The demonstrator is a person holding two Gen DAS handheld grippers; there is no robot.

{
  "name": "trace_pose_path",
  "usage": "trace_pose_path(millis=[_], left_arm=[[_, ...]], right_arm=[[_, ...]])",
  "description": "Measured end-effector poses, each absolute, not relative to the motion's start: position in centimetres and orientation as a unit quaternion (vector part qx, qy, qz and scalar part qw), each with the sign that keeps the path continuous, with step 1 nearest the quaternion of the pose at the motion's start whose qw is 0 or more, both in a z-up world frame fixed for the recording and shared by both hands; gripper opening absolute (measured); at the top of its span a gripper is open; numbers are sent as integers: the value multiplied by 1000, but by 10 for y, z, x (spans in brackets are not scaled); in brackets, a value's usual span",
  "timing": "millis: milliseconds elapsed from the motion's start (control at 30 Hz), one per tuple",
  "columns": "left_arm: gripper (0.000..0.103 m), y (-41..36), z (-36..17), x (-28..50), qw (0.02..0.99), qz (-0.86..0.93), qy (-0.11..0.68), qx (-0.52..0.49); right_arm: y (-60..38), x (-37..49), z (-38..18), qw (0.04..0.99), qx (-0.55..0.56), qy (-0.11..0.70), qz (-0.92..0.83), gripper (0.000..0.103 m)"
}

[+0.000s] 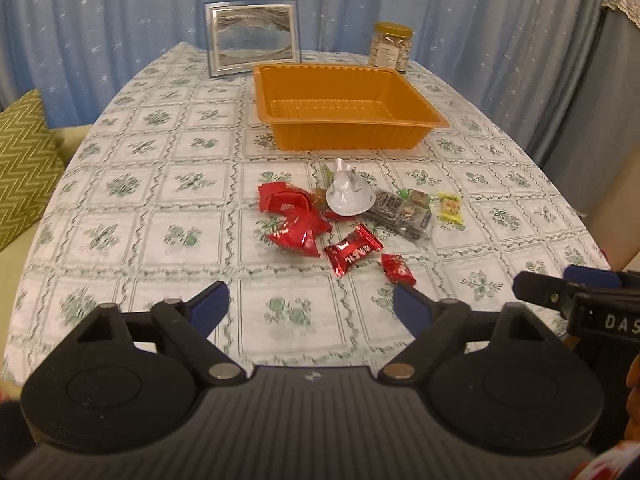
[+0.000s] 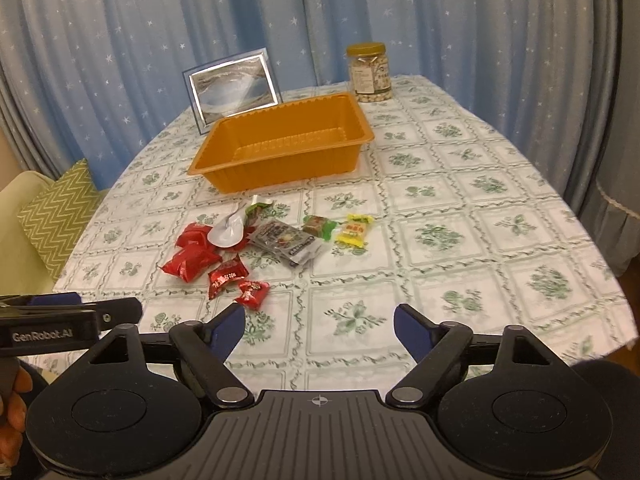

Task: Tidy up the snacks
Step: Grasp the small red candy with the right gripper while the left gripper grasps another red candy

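Observation:
An empty orange tray stands on the table beyond a heap of snacks. The heap holds several red packets, a white cone-shaped packet, a clear dark packet, a green-brown sweet and a yellow sweet. My left gripper is open and empty, just short of the red packets. My right gripper is open and empty, nearer the table's front, right of the heap.
A silver picture frame and a jar of nuts stand at the back of the table by a blue curtain. A green cushion lies on a seat at the left. The flowered tablecloth covers the table.

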State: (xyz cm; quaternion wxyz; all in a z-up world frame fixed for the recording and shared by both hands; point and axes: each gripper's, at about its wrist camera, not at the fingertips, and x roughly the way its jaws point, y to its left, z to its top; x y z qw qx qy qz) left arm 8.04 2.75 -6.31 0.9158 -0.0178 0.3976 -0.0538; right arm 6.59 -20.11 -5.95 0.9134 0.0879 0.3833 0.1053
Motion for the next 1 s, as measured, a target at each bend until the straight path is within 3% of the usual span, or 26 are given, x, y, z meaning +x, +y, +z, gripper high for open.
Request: trace_pose_path(millis=[67, 333, 700, 767, 1000], left_arm=[[79, 27, -69, 89, 917, -62, 394, -1], [55, 33, -89, 121, 913, -92, 396, 40], [54, 44, -96, 139, 913, -119, 385, 62], [54, 43, -96, 139, 913, -124, 383, 70], [54, 17, -91, 137, 906, -184, 362, 116]], right_arm=[[-196, 75, -67, 912, 88, 386, 110, 67], [-165, 115, -93, 902, 88, 400, 136, 52], [-127, 149, -129, 889, 57, 429, 148, 36], [-126, 149, -130, 892, 41, 426, 148, 20], [-157, 143, -120, 907, 41, 403, 117, 17]])
